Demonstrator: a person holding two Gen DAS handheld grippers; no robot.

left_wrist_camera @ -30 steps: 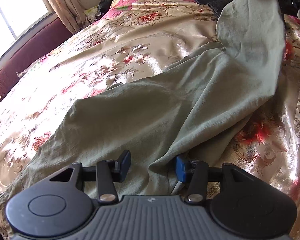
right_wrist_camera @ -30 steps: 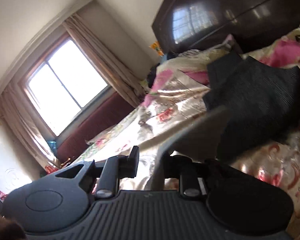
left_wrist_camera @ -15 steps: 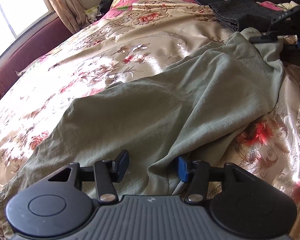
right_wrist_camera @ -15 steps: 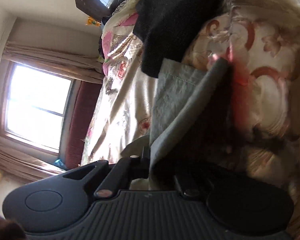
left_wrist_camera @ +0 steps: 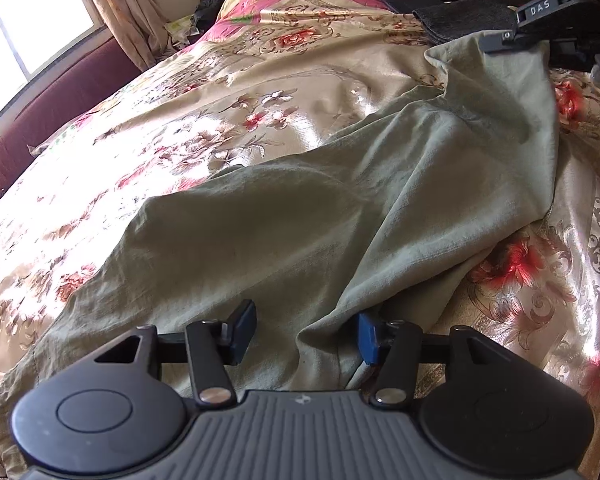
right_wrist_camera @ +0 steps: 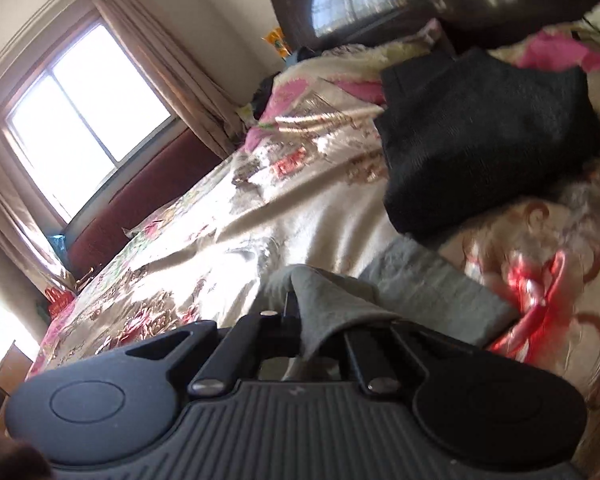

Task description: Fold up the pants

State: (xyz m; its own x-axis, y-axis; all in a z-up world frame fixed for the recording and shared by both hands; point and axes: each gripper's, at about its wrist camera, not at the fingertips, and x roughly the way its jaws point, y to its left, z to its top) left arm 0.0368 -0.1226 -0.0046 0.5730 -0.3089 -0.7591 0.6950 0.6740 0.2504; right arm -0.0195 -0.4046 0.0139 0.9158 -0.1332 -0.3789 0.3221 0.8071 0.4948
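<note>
Left wrist view: my left tool (left_wrist_camera: 302, 336) is spread apart, straddling a ridge of the green pants (left_wrist_camera: 284, 240) at lower centre; pants sprawl across the bed (left_wrist_camera: 220, 92). Upper right, the far end has come back up off the bed since half a second ago. Right wrist view: right tool (right_wrist_camera: 320, 328) clenched on that end, lifted again, so I judge the fold still unplaced.

The left gripper (left_wrist_camera: 302, 334) sits low over the green pants (left_wrist_camera: 284, 236), its blue-padded fingers (left_wrist_camera: 244, 326) spread apart with a raised fold of the cloth between them. Ahead, the pants stretch away across the flowered bedspread (left_wrist_camera: 228, 92). Far ahead to the right, the right gripper (left_wrist_camera: 516, 38) holds the far end of the pants lifted off the bed. Just beyond it lies a dark folded garment (left_wrist_camera: 456, 20).
</note>
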